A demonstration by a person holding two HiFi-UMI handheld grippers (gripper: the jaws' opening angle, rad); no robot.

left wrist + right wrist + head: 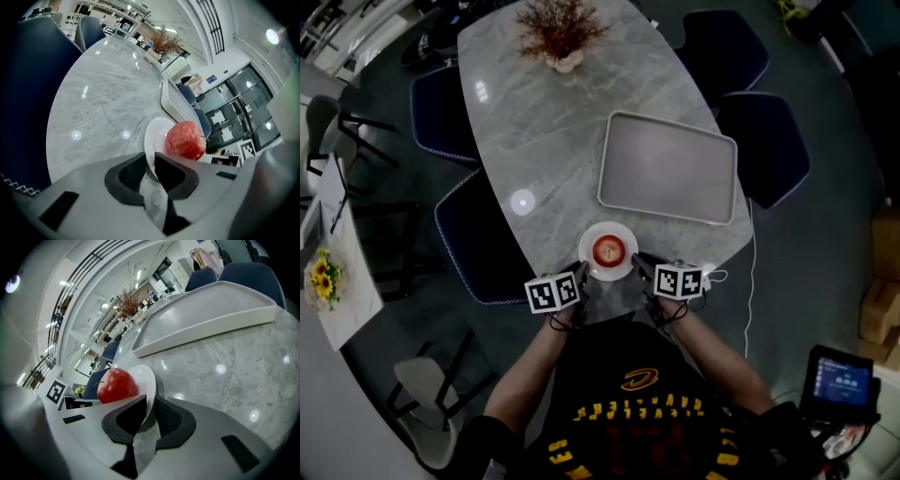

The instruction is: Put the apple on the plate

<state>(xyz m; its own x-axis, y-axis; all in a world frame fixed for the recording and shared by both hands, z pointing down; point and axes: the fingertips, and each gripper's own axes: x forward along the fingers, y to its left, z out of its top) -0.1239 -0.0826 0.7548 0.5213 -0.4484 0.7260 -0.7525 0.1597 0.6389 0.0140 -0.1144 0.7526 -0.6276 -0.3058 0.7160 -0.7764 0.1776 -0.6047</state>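
A red apple (pixel 607 250) is seen resting in the middle of a small white plate (pixel 623 232), which is set on the near edge of a grey marble-patterned table (pixel 553 141), close in front of the person. The plate is held from both sides. The left hand-held gripper (pixel 150 166) is closed on the plate's left rim, with the thin white edge caught between its two dark pads and the apple seen just beyond them. The right hand-held gripper (pixel 149 411) is closed in the same way on the opposite rim, and the apple is seen just past its jaws. The apple itself is touched by neither hand-held gripper. Whether the plate is lifted clear of the table or still rests on it cannot be told. A large, empty grey tray (pixel 667 169) lies on the table just beyond the plate, toward the right. A dried plant in a pale pot (pixel 561 37) stands at the far end of the table, well apart from the plate. Dark blue chairs (pixel 473 239) are placed around the table.
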